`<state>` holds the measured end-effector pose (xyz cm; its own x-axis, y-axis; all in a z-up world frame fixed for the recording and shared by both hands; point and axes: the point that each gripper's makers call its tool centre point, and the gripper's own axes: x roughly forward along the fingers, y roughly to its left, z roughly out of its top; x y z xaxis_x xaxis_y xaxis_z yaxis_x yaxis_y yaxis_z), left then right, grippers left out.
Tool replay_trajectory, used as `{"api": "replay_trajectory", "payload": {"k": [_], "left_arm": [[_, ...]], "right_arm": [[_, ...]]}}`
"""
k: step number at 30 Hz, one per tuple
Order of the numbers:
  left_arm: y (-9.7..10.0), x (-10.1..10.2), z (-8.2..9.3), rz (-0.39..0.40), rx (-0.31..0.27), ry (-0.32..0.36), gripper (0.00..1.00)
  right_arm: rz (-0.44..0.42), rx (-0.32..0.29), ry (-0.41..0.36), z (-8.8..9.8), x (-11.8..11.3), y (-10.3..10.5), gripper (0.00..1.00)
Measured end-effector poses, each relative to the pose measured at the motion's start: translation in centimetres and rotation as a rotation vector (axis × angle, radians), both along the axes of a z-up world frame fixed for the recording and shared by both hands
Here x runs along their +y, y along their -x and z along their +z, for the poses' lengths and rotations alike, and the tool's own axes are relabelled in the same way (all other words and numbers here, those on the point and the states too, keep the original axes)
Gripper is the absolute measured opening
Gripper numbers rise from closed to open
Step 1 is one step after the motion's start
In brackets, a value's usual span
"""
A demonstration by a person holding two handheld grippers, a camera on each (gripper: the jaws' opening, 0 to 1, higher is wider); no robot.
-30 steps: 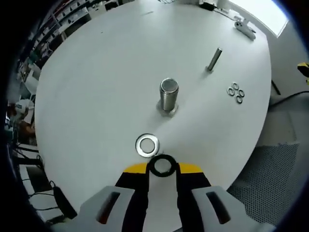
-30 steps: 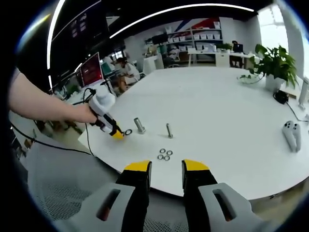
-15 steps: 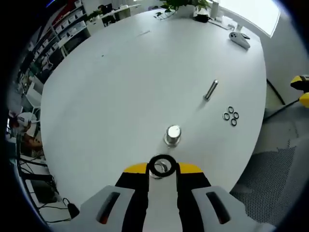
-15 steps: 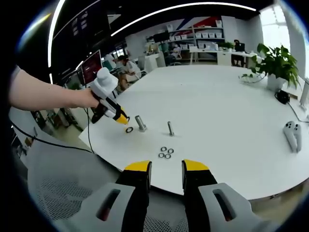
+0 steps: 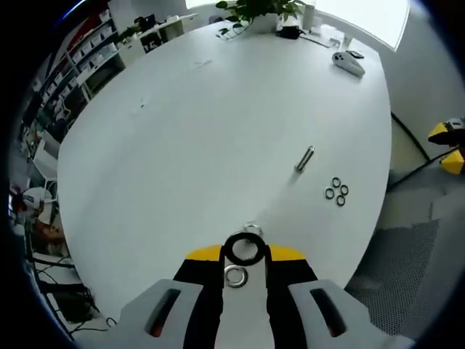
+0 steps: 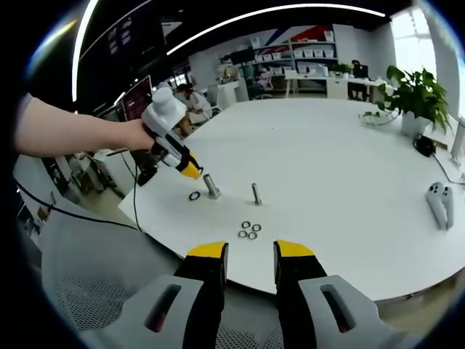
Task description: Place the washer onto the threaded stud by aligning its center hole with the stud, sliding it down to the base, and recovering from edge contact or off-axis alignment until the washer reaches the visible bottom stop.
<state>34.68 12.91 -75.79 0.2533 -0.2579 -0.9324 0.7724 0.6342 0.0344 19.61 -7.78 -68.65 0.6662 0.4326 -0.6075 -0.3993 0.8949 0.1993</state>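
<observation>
My left gripper is shut on a black washer pinched at its yellow tips. Just past the washer peeks the top of the thick threaded stud, nearly straight below. A silver washer lies flat on the white table, seen between the jaws. In the right gripper view a hand holds the left gripper a little above and left of the upright stud, with the silver washer beside its base. My right gripper hangs off the table's near edge, open with nothing between its jaws.
A thinner stud stands farther along the table, and several small washers lie close to it. A white controller rests at the far right. A potted plant and shelves stand behind. A mesh chair seat is below the table edge.
The left gripper has risen and moved from beside the silver washer to over the stud, carrying the black washer. The silver washer stayed on the table. The right gripper held still.
</observation>
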Motion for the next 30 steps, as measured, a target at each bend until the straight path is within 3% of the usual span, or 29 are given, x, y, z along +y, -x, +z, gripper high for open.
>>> {"api": "replay_trajectory", "payload": {"k": [11,30], "left_arm": [[-0.1,-0.5,-0.9,-0.075,0.043,-0.068,0.19],[-0.3,-1.2,-2.6,-0.140,0.077,-0.121,0.19]], "right_arm": [[-0.001,-0.004,-0.002,0.1,0.0,0.0,0.27],[0.004,-0.007,-0.003,0.2,0.1,-0.1,0.27]]}}
